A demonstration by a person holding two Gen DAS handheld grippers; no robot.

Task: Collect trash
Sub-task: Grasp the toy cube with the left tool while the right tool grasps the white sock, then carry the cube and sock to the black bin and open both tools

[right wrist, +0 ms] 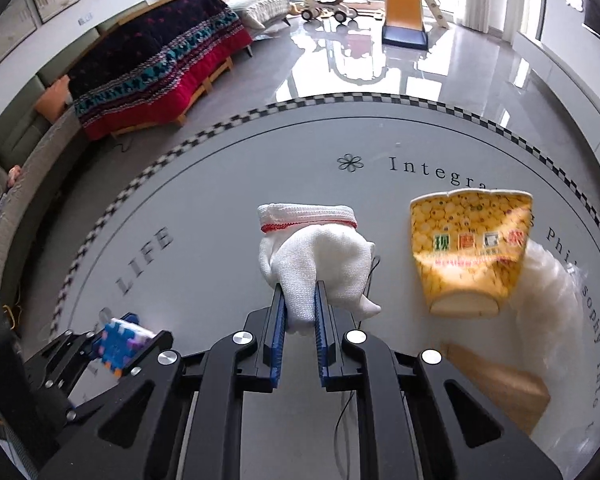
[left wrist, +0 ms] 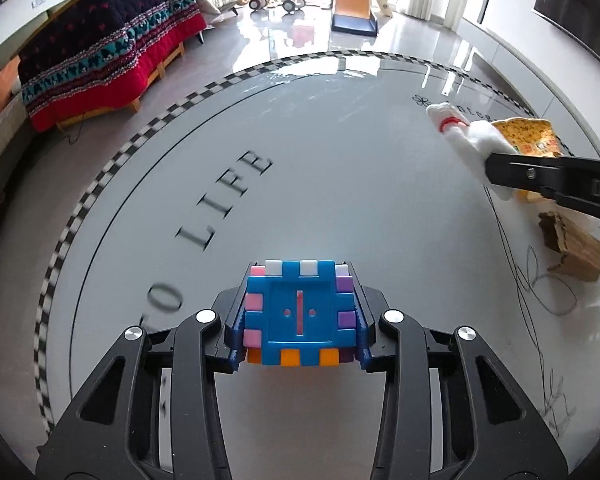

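My left gripper (left wrist: pixel 300 280) is shut on a blue puzzle cube (left wrist: pixel 300 312) with pink, purple, white and orange tabs, held over the round grey table (left wrist: pixel 340 160). The same cube (right wrist: pixel 118 342) shows at the lower left of the right wrist view. My right gripper (right wrist: pixel 300 292) is shut on a white knitted glove (right wrist: pixel 324 248) with a red-trimmed cuff. Its blue pads pinch one glove finger. A crushed yellow popcorn cup (right wrist: pixel 468 248) lies on its side just right of the glove. From the left wrist view, the glove (left wrist: pixel 472 140) and cup (left wrist: pixel 528 136) sit at the right.
A clear plastic bag (right wrist: pixel 552 288) lies behind and right of the cup. A torn piece of brown cardboard (left wrist: pixel 572 248) rests near the table's right side. A thin black cable (right wrist: pixel 352 392) runs under the right gripper. Beyond the table are a covered sofa (right wrist: pixel 160 60) and a toy slide (right wrist: pixel 404 8).
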